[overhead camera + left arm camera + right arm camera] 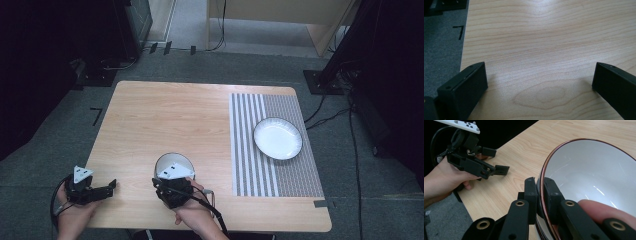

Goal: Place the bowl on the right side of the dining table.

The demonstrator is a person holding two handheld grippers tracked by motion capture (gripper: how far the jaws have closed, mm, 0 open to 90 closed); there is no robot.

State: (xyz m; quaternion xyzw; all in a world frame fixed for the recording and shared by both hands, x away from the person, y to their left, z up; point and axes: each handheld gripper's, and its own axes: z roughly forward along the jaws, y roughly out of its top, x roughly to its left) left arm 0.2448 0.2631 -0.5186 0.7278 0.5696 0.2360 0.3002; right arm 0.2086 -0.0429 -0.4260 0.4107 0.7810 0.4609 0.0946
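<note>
Gripping the white ceramic bowl with the dark reddish rim [596,182] by its near wall: the right gripper [539,185] has its jaws pinched tight on the rim, one pad inside, one outside, so the grasp step looks done. The bowl [175,162] sits on the light wooden table [165,120] near the person's edge, a little left of centre, well apart from the grey-and-white striped placemat [290,185] on the right, where a shallow white round plate with a dark rim [278,138] rests. The left gripper [102,191] is parked at the table's near-left edge, jaws wide apart over bare wood, holding nothing [539,75]. My read: the next move is a lift and carry, probably toward the mat or plate. A one-sided rim pinch means the bowl will want to tip, so lift slowly, keep the wrist level, and clear the plate rim before setting down.
</note>
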